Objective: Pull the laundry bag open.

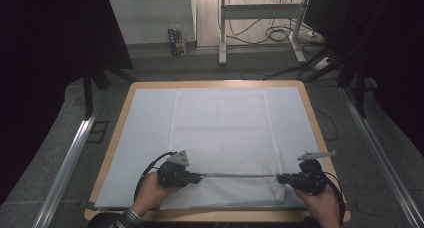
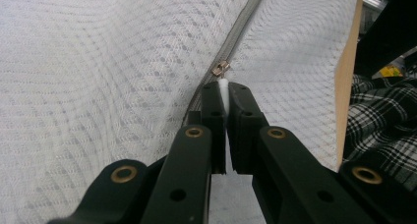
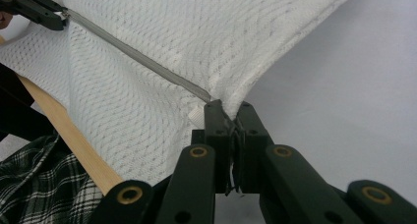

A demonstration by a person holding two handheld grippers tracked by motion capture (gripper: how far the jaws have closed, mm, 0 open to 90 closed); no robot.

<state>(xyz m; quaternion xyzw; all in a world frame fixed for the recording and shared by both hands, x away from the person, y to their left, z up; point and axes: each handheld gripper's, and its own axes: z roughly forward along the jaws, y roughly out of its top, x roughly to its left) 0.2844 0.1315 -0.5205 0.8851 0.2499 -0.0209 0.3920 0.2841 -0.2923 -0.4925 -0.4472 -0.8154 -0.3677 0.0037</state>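
A white mesh zippered bag (image 1: 222,138) lies flat on the pale sheet-covered wooden table (image 1: 145,118), its near edge close to the table's front rim; bare sheet flanks it — the left gripper (image 1: 199,178) clamps the grey zipper (image 1: 239,175) pull end; the right gripper (image 1: 280,178) pinches the bag's opposite corner, both hands low, facing inward.

lab/test room | metal desk frame (image 1: 260,23) | loose floor cables (image 1: 272,33) | aluminium rails (image 1: 65,168) beside table (image 1: 117,123)
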